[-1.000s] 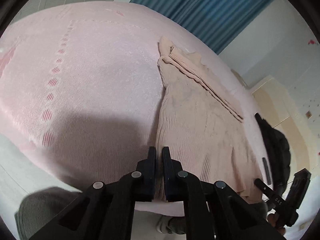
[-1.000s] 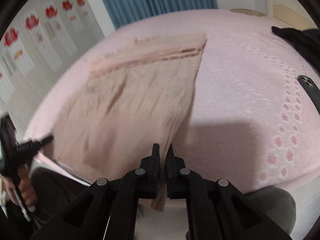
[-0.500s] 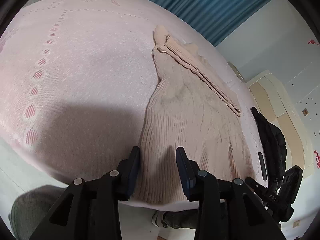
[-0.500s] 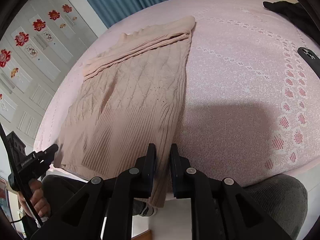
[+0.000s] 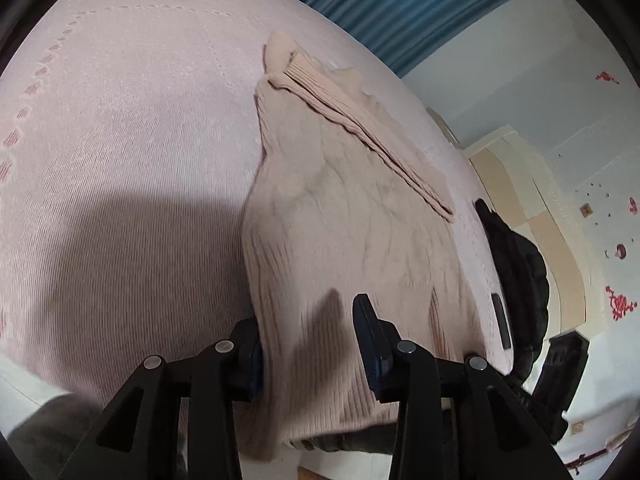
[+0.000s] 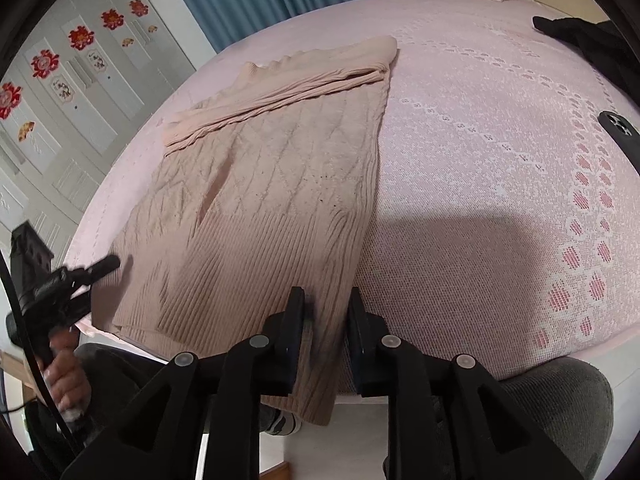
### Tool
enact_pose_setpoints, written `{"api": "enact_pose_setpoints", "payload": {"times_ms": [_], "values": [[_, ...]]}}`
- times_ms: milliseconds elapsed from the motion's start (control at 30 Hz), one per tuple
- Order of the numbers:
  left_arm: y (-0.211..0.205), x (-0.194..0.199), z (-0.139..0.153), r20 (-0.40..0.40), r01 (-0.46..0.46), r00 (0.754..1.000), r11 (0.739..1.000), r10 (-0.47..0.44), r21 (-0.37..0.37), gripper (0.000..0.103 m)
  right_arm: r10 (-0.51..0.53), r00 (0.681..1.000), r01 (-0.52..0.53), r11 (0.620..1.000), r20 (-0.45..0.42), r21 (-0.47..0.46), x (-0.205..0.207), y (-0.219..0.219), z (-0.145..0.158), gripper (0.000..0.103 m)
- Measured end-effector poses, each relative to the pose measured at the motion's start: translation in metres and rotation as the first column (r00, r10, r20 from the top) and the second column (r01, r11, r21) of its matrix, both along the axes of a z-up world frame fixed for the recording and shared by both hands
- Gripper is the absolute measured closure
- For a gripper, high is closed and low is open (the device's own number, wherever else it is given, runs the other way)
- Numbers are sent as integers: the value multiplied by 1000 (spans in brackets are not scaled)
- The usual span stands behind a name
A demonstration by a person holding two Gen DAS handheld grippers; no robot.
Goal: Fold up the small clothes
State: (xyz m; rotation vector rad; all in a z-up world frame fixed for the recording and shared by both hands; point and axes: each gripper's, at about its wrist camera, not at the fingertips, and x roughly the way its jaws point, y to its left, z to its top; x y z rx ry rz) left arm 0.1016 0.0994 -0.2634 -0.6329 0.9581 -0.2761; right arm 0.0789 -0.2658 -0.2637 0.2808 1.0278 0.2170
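Left wrist view blurs the sweater (image 5: 344,216) hem between the parted left claw (image 5: 308,344); right claw (image 6: 326,320) opening astride it

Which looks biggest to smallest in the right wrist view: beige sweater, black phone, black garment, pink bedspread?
1. pink bedspread
2. beige sweater
3 and 4. black garment and black phone: unranked, both are cut off by the picture's edge. The fisheye lens also distorts apparent size.

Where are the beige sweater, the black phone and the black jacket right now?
beige sweater (image 6: 280,184): right wrist view, on the cable-knit body.
black phone (image 6: 620,136): right wrist view, on its back near the camera lenses.
black jacket (image 5: 520,264): left wrist view, on the middle of the bundle.
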Motion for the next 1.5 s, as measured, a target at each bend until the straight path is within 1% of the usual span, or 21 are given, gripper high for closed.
{"api": "enact_pose_setpoints", "payload": {"times_ms": [100, 200, 267, 300, 367, 400, 433, 467, 500, 633, 733, 933, 1133, 1333, 1500], "values": [[-6, -19, 3, 14, 7, 1000, 999, -8, 43, 67, -12, 1000, 11, 1000, 15, 6, -2, -1, 0, 81], [-8, -31, 4, 19, 10, 1000, 998, -11, 56, 67, -17, 1000, 18, 1000, 25, -17, -2, -1, 1, 81], [-10, -36, 4, 19, -11, 1000, 997, 9, 71, 70, -34, 999, 35, 999, 39, -40, -3, -1, 2, 81], [-10, -37, 4, 19, -25, 1000, 996, 23, 86, 76, -37, 999, 38, 998, 38, -46, -4, -1, 3, 81], [-14, -37, 4, 20, -33, 999, 992, 31, 123, 80, -30, 999, 32, 998, 23, -49, -4, -1, 2, 81], [-14, -37, 4, 23, -35, 999, 990, 32, 135, 81, -20, 1000, 21, 998, 13, -52, -3, 0, 2, 82], [-16, -38, 5, 31, -35, 999, 989, 31, 144, 81, -8, 1000, 9, 999, 10, -42, -4, -1, 2, 86], [-17, -38, 5, 32, -36, 999, 988, 31, 149, 82, 0, 1000, 0, 1000, 7, -28, -4, -1, 2, 88], [-17, -38, 5, 33, -40, 999, 987, 35, 154, 82, 9, 1000, -9, 1000, -1, -12, -4, -2, 1, 88], [-13, -38, 4, 28, -58, 998, 988, 55, 144, 83, 21, 1000, -21, 1000, -13, 2, -5, -1, 0, 87], [-11, -37, 2, 23, -63, 998, 989, 60, 133, 83, 30, 999, -30, 999, -19, -12, -4, 3, -1, 85], [-8, -33, 0, -1, -56, 998, 991, 57, 122, 83, 41, 999, -41, 999, -28, -26, -5, 5, -1, 84], [-7, -31, -1, -7, -54, 998, 992, 55, 114, 83, 44, 999, -44, 996, -7, -72, -9, 12, 0, 83], [-14, -30, 0, 3, -57, 998, 987, 58, 152, 84, 43, 998, -37, 990, 36, -136, -15, 21, 1, 82], [-15, -30, 0, 6, -62, 998, 986, 61, 155, 84, 46, 998, -39, 989, 41, -142, -14, 21, 0, 82]]}}
